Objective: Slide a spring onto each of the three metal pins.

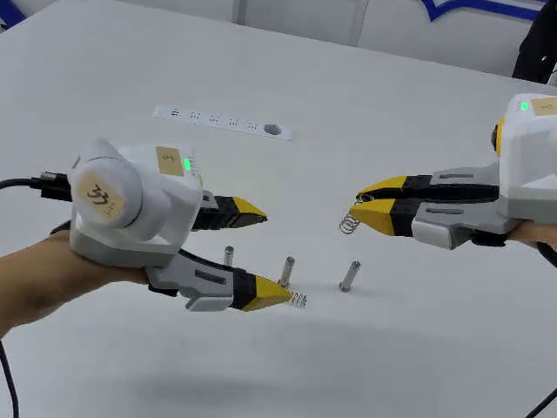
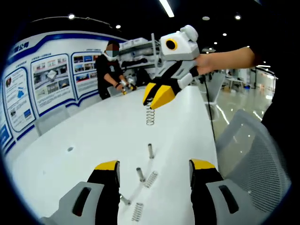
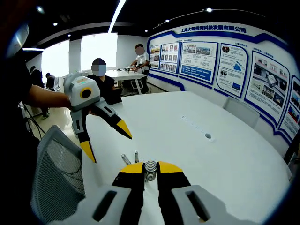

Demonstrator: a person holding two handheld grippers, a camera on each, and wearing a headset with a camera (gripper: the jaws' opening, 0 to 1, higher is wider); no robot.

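Observation:
Three short metal pins stand on the white table point(image 1: 130, 70): left pin point(image 1: 229, 255), middle pin point(image 1: 286, 270), right pin point(image 1: 349, 276). My left gripper point(image 1: 271, 257) hangs open just above and in front of them, nothing between its jaws point(image 2: 154, 164). One loose spring point(image 1: 298, 300) lies by its lower jaw tip; the left gripper view shows two loose springs point(image 2: 150, 178) point(image 2: 137, 212) near the pins point(image 2: 150, 151). My right gripper point(image 1: 357, 205) is shut on a spring point(image 1: 348, 224) that dangles from its tips above the table, right of the pins point(image 3: 150, 171).
A white power strip point(image 1: 222, 119) lies flat farther back on the table. Mesh chair backs point(image 3: 56, 178) point(image 2: 253, 154) stand at the table's near side. People point(image 3: 98, 79) are at the far end of the table.

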